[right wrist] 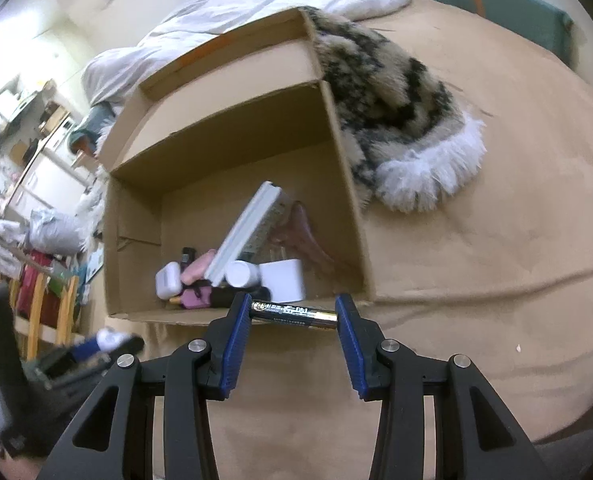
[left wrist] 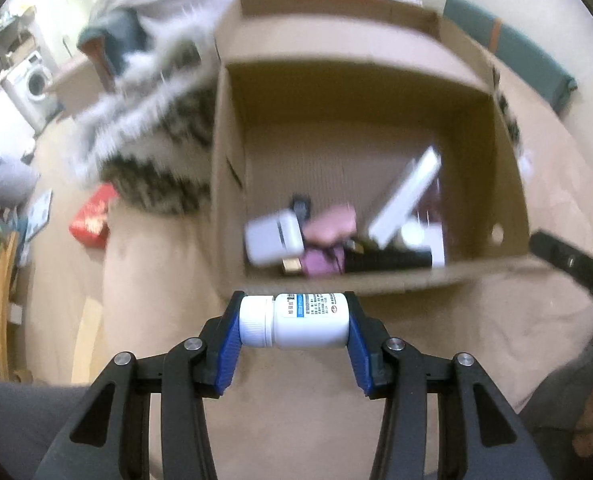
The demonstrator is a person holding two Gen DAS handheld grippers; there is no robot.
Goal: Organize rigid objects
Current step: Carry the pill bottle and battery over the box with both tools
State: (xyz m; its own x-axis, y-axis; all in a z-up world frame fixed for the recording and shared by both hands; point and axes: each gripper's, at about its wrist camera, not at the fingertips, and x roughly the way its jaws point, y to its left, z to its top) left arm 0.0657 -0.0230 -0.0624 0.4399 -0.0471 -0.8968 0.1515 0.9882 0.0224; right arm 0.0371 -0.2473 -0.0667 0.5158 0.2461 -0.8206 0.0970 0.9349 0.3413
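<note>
A: Where's the white pill bottle [left wrist: 294, 321]?

B: Lying sideways between the blue pads of the left gripper [left wrist: 294, 322], cap against one pad and base against the other, clamped end to end. It hangs just short of the near wall of the cardboard box [left wrist: 376, 280], over the tan bedcover [left wrist: 156, 280].

A: And the other side?

B: The right gripper [right wrist: 294, 314] is clamped on a black and gold battery [right wrist: 294, 312], held lengthwise pad to pad, right at the box's near edge.

A: Any room inside?

B: The near end is crowded: a white earbud case [right wrist: 167, 280], pink pieces, a white cube [right wrist: 282, 280], a round white cap and a long white slab [right wrist: 244, 232] leaning upward. The far half of the floor is bare cardboard. The flaps stand open and the walls are tall.

A: Around the box?

B: A furry patterned throw with a white fringe [right wrist: 396, 120] presses against one side wall. Past that, open bedcover. In the right view the left gripper shows blurred, low and beside the bed's edge.
</note>
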